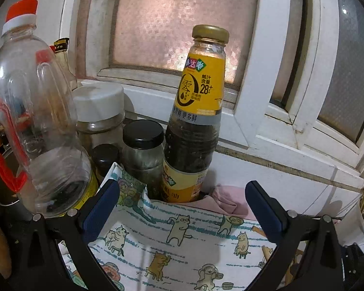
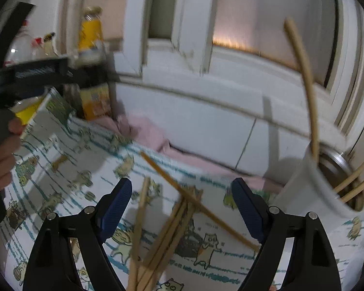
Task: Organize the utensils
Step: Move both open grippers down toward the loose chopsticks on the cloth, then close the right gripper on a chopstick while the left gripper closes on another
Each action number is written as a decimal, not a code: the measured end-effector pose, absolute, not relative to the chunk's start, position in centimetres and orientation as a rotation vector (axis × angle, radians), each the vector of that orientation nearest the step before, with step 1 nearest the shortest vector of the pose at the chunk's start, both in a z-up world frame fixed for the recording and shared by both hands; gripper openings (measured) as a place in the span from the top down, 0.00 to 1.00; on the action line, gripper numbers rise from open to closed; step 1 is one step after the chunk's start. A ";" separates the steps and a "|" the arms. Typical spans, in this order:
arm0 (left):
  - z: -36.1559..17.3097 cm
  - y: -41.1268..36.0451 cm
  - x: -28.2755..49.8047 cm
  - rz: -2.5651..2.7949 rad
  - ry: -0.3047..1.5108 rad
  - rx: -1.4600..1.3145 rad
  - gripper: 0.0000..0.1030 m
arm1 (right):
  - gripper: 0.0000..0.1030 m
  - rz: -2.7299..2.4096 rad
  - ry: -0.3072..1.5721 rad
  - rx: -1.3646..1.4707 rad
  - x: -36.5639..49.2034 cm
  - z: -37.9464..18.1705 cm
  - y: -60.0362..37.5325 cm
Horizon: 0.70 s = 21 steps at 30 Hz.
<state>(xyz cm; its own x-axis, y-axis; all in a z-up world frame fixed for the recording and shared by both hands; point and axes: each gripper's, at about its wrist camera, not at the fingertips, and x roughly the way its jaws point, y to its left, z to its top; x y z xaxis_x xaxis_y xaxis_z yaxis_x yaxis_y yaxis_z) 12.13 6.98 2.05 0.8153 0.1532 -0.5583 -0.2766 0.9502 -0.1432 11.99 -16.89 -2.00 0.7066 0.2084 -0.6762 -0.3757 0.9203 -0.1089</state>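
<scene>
Chopsticks (image 2: 172, 220) lie in a loose crossed pile on the cat-print cloth (image 2: 60, 150), near its front edge, and the right gripper (image 2: 182, 206) hangs just above them. Its jaws stand wide apart with nothing pressed between the blue pads; the pile shows in the gap below. A white holder (image 2: 310, 194) stands at the right edge of the cloth with a few more sticks leaning in it, and one long stick (image 2: 305, 82) rises out of it.

The left gripper (image 1: 182, 206) is also released, its jaws spread and empty above the cloth. It points toward the back edge, where a sauce bottle (image 1: 196, 121) with a yellow label stands beside a dark-lidded jar (image 1: 143, 150), a white-lidded jar (image 1: 99, 111) and a clear oil bottle (image 1: 34, 111). A pink rag (image 1: 228, 201) lies folded behind the cloth against the white wall. In the right view, a hand (image 2: 2, 160) grips the left gripper's handle.
</scene>
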 end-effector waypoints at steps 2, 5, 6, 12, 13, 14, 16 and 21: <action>2.0 7.0 12.2 0.233 0.578 -0.222 0.00 | 0.17 0.335 0.766 -0.221 12.9 -2.8 -17.3; 2.1 7.2 12.3 0.220 0.593 -0.225 0.00 | 0.17 0.332 0.819 -0.191 14.0 -3.7 -17.9; 2.2 7.2 12.2 0.218 0.597 -0.230 0.00 | 0.18 0.332 0.835 -0.180 14.4 -4.0 -18.0; 2.0 7.7 12.4 0.216 0.620 -0.246 0.00 | 0.34 0.333 0.909 -0.152 15.3 -5.3 -18.4; 1.8 7.6 12.5 0.216 0.623 -0.241 0.00 | 0.41 0.337 0.922 -0.153 15.5 -5.4 -18.4; 1.7 7.4 12.5 0.217 0.625 -0.233 0.00 | 0.46 0.337 0.928 -0.152 15.5 -5.5 -18.5; 1.7 7.1 12.6 0.218 0.629 -0.215 0.00 | 0.63 0.341 0.957 -0.145 15.7 -5.9 -18.6; 1.8 6.9 12.7 0.216 0.647 -0.202 0.00 | 0.84 0.358 1.023 -0.187 15.0 -5.0 -18.4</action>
